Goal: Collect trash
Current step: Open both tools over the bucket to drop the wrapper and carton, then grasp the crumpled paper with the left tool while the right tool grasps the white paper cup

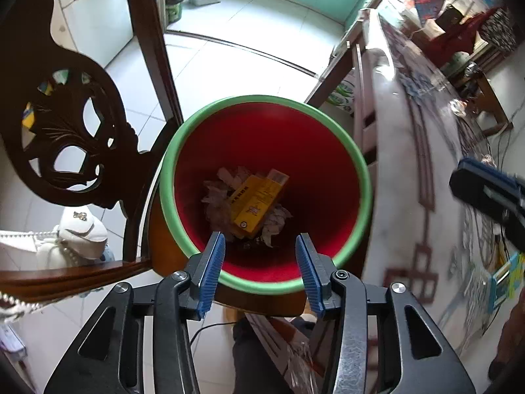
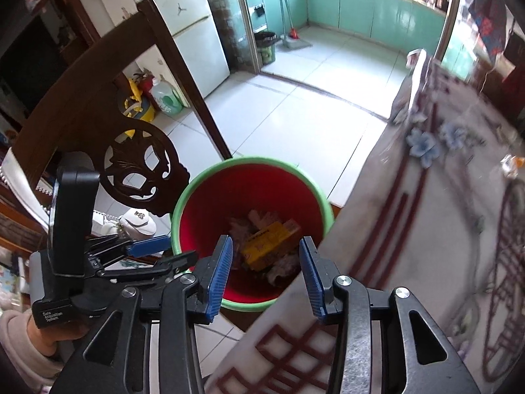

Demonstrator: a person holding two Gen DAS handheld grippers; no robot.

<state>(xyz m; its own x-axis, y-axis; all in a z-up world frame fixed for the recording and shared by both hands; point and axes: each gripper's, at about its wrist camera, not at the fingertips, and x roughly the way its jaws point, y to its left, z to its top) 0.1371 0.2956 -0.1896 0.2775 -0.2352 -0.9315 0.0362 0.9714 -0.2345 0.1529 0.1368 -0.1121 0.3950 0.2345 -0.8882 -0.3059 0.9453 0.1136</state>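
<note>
Hovering above the red bin (image 1: 265, 184), the left gripper (image 1: 261, 249) is held with its jaws spread wide and nothing between them. The bin, rimmed in green, stands on what looks like the seat of the carved wooden chair (image 1: 65, 124), hard against the edge of the counter (image 1: 410, 164) — its patterned cloth runs off toward 3 o'clock in the left wrist view. At the bottom of the bin a yellow carton (image 1: 257, 202) is seen lying on crumpled paper scraps (image 1: 216, 197); the carton's long axis runs from about 7 o'clock to 1 o'clock, and it lies straight ahead of the left jaws, at 12 o'clock.

The right gripper (image 2: 264, 256) is likewise held open and empty, its blue pads framing the same bin (image 2: 252, 197) and the same carton (image 2: 270, 241) just beyond their tips. The left tool is seen at 9 o'clock in that view, close alongside.

Both tools are judged to be about equally near the bin, so nothing more is needed there. Whatever trash remains is expected on the counter, toward 3 o'clock — a small pale, orange-tipped object (image 2: 510, 164) lies blurred at the cloth's far side, and it cannot be identified. The right gripper is judged the nearer to it.
</note>
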